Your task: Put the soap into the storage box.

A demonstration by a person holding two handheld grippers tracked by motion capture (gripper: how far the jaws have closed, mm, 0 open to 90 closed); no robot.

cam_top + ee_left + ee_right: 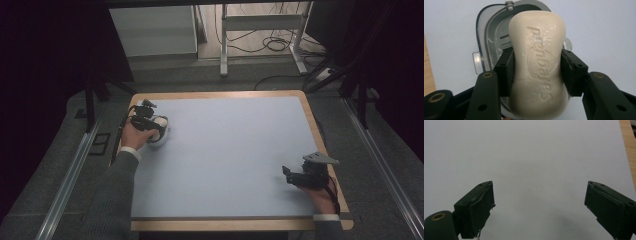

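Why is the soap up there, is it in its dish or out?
Out. The left gripper pinches the soap at its sides, above the dish, whose grey inside shows bare behind it.

The soap bar bears embossed lettering, seemingly "Safeguard", seen upside down.

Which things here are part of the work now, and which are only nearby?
In use:
- soap bar, clamped in the left gripper
- soap dish beneath it

Not in use:
- right gripper, open over the bare table
- cables on the floor
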